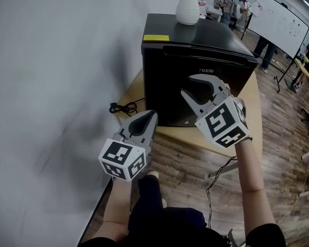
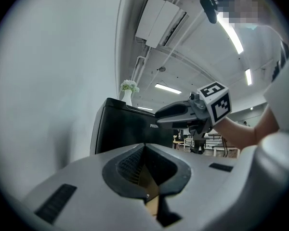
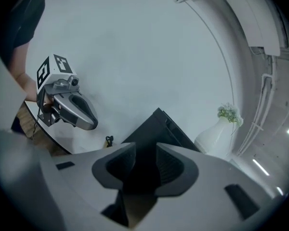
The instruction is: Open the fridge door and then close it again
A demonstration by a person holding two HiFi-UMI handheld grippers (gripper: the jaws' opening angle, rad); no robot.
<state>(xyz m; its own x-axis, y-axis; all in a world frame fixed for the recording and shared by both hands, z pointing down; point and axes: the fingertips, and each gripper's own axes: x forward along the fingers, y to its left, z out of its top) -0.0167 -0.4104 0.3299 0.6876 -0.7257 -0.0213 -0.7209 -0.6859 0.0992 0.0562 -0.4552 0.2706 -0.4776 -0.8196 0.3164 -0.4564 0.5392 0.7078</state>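
Head view: right gripper, jaws apart and empty, faces the closed mini fridge at centre, likely to grasp its door; left gripper, closed on nothing, waits lower left

Fridge: there it is, a small black box of a unit, upright, glossy top, upper centre of the head view.
Door: black front face, shut and sitting flush against the body, turned toward the lower right of the frame.
Place: standing on a light wooden table, hard by the pale wall at left.
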